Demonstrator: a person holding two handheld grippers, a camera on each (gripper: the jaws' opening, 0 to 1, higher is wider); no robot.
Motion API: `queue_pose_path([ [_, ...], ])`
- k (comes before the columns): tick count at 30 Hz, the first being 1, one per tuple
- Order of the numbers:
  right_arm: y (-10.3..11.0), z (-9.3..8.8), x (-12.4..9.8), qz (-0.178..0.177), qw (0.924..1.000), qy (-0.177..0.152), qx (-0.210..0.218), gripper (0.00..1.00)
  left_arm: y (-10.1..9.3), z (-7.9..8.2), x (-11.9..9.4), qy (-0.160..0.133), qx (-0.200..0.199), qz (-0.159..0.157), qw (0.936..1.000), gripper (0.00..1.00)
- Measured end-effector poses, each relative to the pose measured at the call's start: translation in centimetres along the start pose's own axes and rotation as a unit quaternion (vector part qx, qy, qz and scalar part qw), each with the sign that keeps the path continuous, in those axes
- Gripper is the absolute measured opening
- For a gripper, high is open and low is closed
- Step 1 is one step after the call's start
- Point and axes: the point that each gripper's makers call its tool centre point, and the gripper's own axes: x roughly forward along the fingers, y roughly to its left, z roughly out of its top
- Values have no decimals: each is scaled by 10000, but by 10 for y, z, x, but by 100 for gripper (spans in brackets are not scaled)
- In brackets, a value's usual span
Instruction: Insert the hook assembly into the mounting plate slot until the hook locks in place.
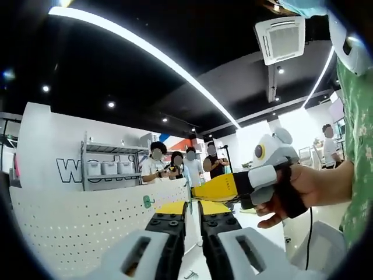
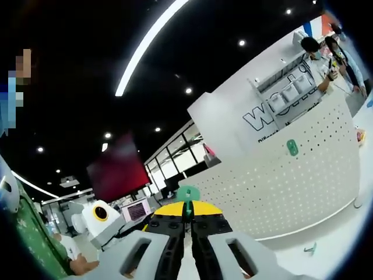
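A white pegboard mounting plate point(image 1: 76, 224) point(image 2: 291, 181) stands upright, with a small green hook piece point(image 1: 148, 201) point(image 2: 292, 147) fixed on its face. My right gripper point(image 2: 187, 211) is shut on another green hook part point(image 2: 187, 194), whose rounded top sticks up above the yellow tips, well short of the plate. In the left gripper view the right gripper point(image 1: 201, 191) comes in from the right, held by a hand point(image 1: 297, 189), its yellow tip just above my left gripper point(image 1: 194, 211). The left jaws stand a narrow gap apart with nothing seen between them. The left gripper's white body point(image 2: 102, 219) shows low on the left.
Several people point(image 1: 180, 163) stand behind the plate, beside a shelf with white bins point(image 1: 111, 168). A person in a green patterned sleeve point(image 1: 358, 146) holds the grippers. A small dark item point(image 2: 310, 248) lies on the white surface at the plate's foot.
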Motion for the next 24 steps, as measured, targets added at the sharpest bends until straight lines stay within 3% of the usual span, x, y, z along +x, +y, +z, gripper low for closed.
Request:
queue_pose_path([
  [3,0,0,-1,-50,9999,8,-156,1,-1,0,0,58,-37,-96,9999,11],
  [10,0,-2,-2,-260,9927,186,-1166,1,-3,-7,0,303,97,-253,9992,10],
  [14,1,-6,-1,-385,9821,368,-1807,1,0,-10,2,424,154,-318,9985,11],
  [17,-1,-10,-2,-549,9700,563,-2301,1,2,-14,1,539,164,-402,9976,12],
  [24,-11,-18,-4,-821,9479,857,-2956,1,1,-26,-2,884,197,-617,9940,12],
])
